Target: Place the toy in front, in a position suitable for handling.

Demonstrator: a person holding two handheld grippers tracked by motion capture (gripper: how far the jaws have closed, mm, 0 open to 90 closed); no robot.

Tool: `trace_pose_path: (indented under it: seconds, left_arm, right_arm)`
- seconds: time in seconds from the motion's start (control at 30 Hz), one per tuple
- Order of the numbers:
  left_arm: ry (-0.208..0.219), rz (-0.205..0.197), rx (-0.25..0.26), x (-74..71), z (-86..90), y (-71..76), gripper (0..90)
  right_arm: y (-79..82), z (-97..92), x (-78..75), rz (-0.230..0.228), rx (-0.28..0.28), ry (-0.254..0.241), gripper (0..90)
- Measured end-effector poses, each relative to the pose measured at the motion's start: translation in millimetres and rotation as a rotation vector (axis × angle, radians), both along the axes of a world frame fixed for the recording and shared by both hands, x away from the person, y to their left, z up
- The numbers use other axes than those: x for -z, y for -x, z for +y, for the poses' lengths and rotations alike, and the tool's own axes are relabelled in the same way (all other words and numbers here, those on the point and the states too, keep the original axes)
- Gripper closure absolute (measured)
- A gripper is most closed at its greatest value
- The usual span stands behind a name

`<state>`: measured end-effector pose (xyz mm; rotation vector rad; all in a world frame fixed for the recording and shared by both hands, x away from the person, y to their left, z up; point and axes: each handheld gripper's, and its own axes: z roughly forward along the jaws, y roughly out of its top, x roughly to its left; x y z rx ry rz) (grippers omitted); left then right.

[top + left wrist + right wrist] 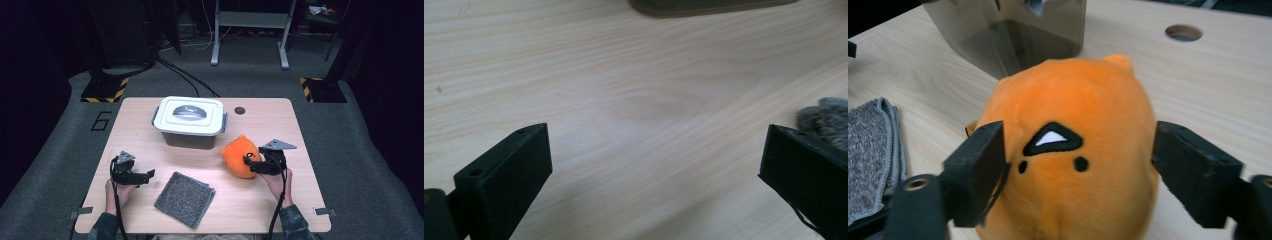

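The orange plush toy is found on the right part of the wooden table, directly in front of the right gripper, with its body set between that gripper's two black jaws. In the right gripper view the plush toy is seen from close by, with one jaw on each flank; the left jaw lies against the fabric or just beside it, and the right jaw is at the toy's edge, though it cannot be told whether the pads press in.

The toy is rounded and egg-like, covered in bright orange pile, with a small nub at its top. A black-outlined shape with a white centre and two small black dots are stitched on the side turned toward the camera.

The right gripper's jaws are spread wide around the toy, and no squeeze on the fabric is evident. The left gripper is held low over the left part of the table, its jaws likewise spread wide with only bare wood between them. A grey cloth lies just beside it, and a lidded container stands behind the toy.
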<state>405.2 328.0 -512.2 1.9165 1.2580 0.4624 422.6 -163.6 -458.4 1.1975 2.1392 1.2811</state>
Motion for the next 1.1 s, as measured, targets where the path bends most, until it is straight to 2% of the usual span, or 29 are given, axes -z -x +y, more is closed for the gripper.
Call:
trace_pose_path:
  seconds: [0.13,0.27,0.4,0.47,0.57,0.63,0.7,0.77,0.83,0.9,0.97,1.1]
  left_arm:
    - [0.009,-0.015,0.044,-9.4,-11.3,9.6,0.1]
    - [0.029,-0.020,0.091,-15.1,-24.6,20.2,0.0]
    - [0.039,-0.034,0.144,-17.2,-43.0,33.5,0.0]
    - [0.040,-0.028,0.182,-16.9,-52.6,39.9,0.0]
    - [0.044,-0.022,0.227,-15.5,-67.6,47.8,0.1]
    - [0.023,-0.023,0.256,-13.7,-78.3,52.7,0.7]
    - [0.004,-0.004,0.298,-11.4,-88.4,58.0,1.9]
    - [-0.018,0.003,0.319,-7.0,-97.8,62.2,3.2]
    - [-0.020,0.030,0.332,-2.2,-103.9,63.4,6.2]
    - [-0.039,0.050,0.351,2.2,-110.3,64.6,9.4]
    - [-0.072,0.060,0.353,6.3,-116.5,65.0,15.0]
    - [-0.082,0.054,0.341,8.2,-117.5,65.3,20.0]
  right_arm:
    - [14.0,-15.2,-8.0,-0.011,0.002,-0.005,11.0]
    - [30.3,-33.8,-4.1,-0.016,0.025,0.008,7.3]
    - [45.5,-57.2,13.5,0.017,0.076,-0.004,5.8]
    - [51.1,-71.0,27.0,0.041,0.104,0.009,5.7]
    - [57.0,-82.2,41.6,0.071,0.148,0.035,5.7]
    - [60.1,-90.2,55.1,0.092,0.175,0.068,6.6]
    - [60.9,-91.7,58.7,0.090,0.187,0.079,7.1]
    - [61.5,-95.8,64.1,0.091,0.195,0.100,7.9]
    - [62.1,-98.9,65.0,0.095,0.209,0.085,8.0]
    - [62.8,-99.4,63.3,0.087,0.214,0.077,8.4]
    - [61.2,-99.0,65.8,0.097,0.207,0.089,8.4]
    - [60.6,-99.9,66.1,0.099,0.215,0.076,9.1]
